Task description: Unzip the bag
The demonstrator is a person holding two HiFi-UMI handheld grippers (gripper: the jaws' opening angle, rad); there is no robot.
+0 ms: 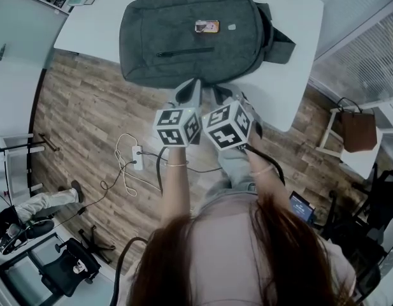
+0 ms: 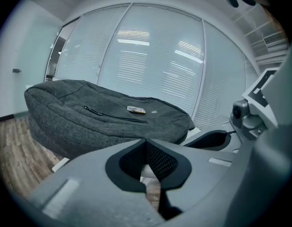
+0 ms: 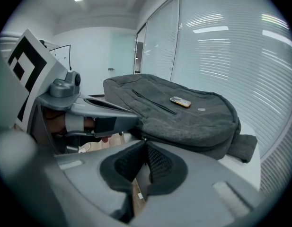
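Observation:
A grey backpack (image 1: 190,37) lies flat on the white table (image 1: 298,18), with a small orange label (image 1: 207,26) and a closed front pocket zip (image 1: 186,51) on top. My left gripper (image 1: 191,88) and right gripper (image 1: 225,93) sit side by side at the bag's near edge. In the left gripper view the left gripper (image 2: 146,141) is shut, its tips just before the backpack (image 2: 103,117). In the right gripper view the right gripper (image 3: 145,140) is shut, its tips at the seam of the backpack (image 3: 183,117). I cannot tell whether either pinches anything.
Below the table's near edge is wood floor with a power strip and cables (image 1: 137,157). An office chair (image 1: 69,266) stands at lower left. A small side table with a brown bag (image 1: 357,129) is at the right. Window blinds run behind the table.

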